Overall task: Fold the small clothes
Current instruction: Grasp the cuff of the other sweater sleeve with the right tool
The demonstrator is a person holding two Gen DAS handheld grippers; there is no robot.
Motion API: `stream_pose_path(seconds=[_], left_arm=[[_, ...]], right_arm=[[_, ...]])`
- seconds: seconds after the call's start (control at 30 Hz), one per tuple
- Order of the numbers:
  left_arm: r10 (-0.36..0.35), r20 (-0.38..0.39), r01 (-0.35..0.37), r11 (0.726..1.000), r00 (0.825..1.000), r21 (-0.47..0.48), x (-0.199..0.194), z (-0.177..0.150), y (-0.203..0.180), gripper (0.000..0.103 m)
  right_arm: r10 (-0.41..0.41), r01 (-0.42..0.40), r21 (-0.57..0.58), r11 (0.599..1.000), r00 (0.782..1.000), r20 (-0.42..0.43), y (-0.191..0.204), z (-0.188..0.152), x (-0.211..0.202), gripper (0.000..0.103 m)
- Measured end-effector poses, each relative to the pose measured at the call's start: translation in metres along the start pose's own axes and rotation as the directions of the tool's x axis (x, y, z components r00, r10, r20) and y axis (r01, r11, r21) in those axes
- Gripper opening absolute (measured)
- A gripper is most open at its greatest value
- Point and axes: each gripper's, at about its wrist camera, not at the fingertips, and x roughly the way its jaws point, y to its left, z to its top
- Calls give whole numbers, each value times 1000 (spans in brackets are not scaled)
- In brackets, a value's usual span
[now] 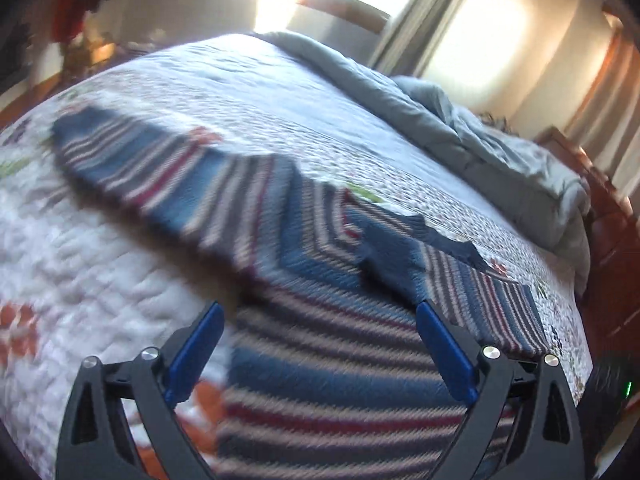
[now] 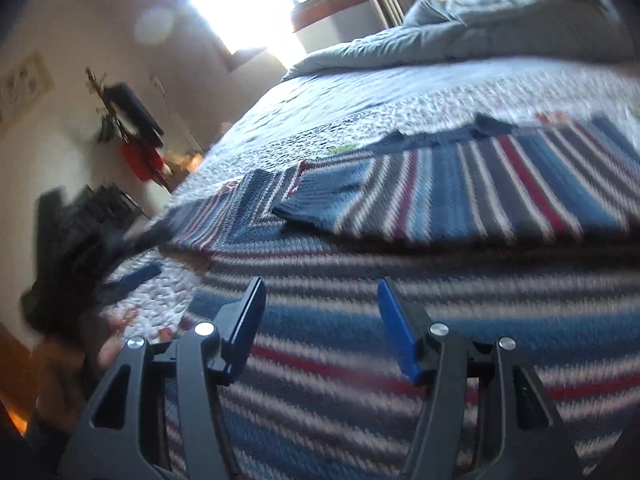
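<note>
A knitted sweater point(image 1: 328, 364) striped in blue, grey, red and white lies flat on the quilted bedspread point(image 1: 80, 264). One sleeve point(image 1: 132, 160) stretches away to the left; the navy collar point(image 1: 400, 256) is at centre right. My left gripper point(image 1: 320, 308) hovers over the sweater's body, open wide, nothing between its blue pads. In the right wrist view the other sleeve point(image 2: 320, 204) lies folded across the sweater point(image 2: 440, 200). My right gripper point(image 2: 320, 284) stands over the striped body, jaws partly apart and gripping nothing. The left gripper point(image 2: 132, 276) shows blurred at the left.
A grey duvet point(image 1: 480, 136) is bunched along the bed's far side, by the wooden bed frame point(image 1: 612, 240). Bright windows with curtains point(image 1: 416, 20) and a chair point(image 1: 340, 12) stand behind. A hand point(image 2: 108, 344) shows at the bed's left edge.
</note>
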Motion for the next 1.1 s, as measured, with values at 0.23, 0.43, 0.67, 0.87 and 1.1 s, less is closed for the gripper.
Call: stream_pose_path(seconds=[0.23, 0.43, 0.67, 0.87, 1.1], left_arm=[[27, 57, -25, 999, 998, -29, -12, -16, 41, 98], [12, 46, -4, 986, 999, -165, -8, -12, 75, 98], [-13, 54, 31, 943, 998, -332, -10, -6, 102, 98], [81, 69, -45, 909, 994, -415, -16, -9, 120, 99], [86, -12, -85, 930, 996, -358, 2, -9, 111, 99]], right_arm=[[-280, 253, -207, 945, 953, -113, 46, 78, 117, 60], [-442, 344, -367, 864, 868, -226, 59, 73, 180, 59], [-418, 248, -463, 851, 853, -311, 120, 100, 175, 56], [-270, 24, -523, 852, 877, -399, 234, 146, 187, 60], [-243, -201, -628, 752, 801, -547, 399, 131, 271, 70]])
